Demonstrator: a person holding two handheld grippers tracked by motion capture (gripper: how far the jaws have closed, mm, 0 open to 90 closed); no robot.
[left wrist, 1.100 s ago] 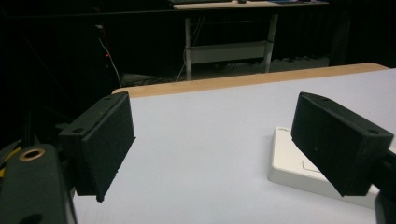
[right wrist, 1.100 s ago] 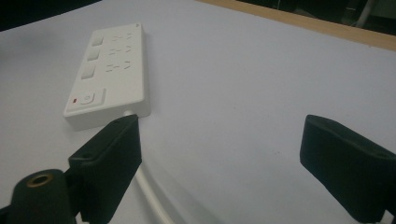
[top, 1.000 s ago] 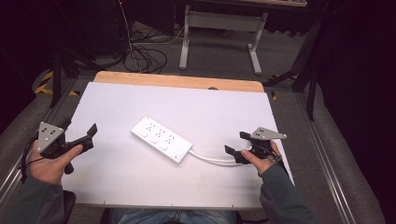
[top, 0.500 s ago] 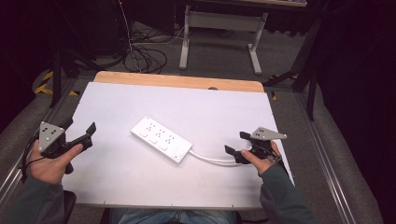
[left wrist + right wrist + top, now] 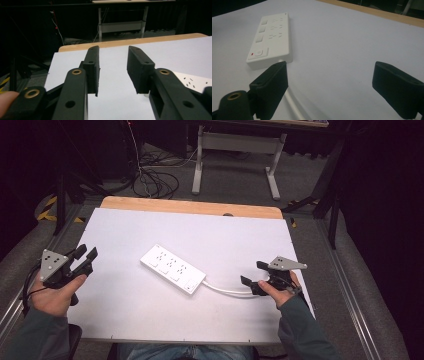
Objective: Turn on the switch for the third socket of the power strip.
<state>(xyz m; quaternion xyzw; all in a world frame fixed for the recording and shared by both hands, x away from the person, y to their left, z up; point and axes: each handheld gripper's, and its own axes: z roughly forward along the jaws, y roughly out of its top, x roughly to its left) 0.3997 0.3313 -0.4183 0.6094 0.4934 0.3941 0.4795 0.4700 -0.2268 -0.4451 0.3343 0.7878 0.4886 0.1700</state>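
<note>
The table (image 5: 150, 315) is a rectangular wooden top covered by a white sheet; a strip of bare wood shows along the far edge. A white power strip (image 5: 172, 268) lies flat near the centre, set diagonally. Its white cable (image 5: 227, 290) runs right across the sheet.

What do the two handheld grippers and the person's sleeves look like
Both the left gripper and the right gripper are black, each with two flat, blocky jaws, brass-coloured rivets at the linkage and a grey three-cornered plate on top. The left plate carries small dark dots. A thin black cable trails from the left gripper. The sleeves are dark grey-green.
</note>
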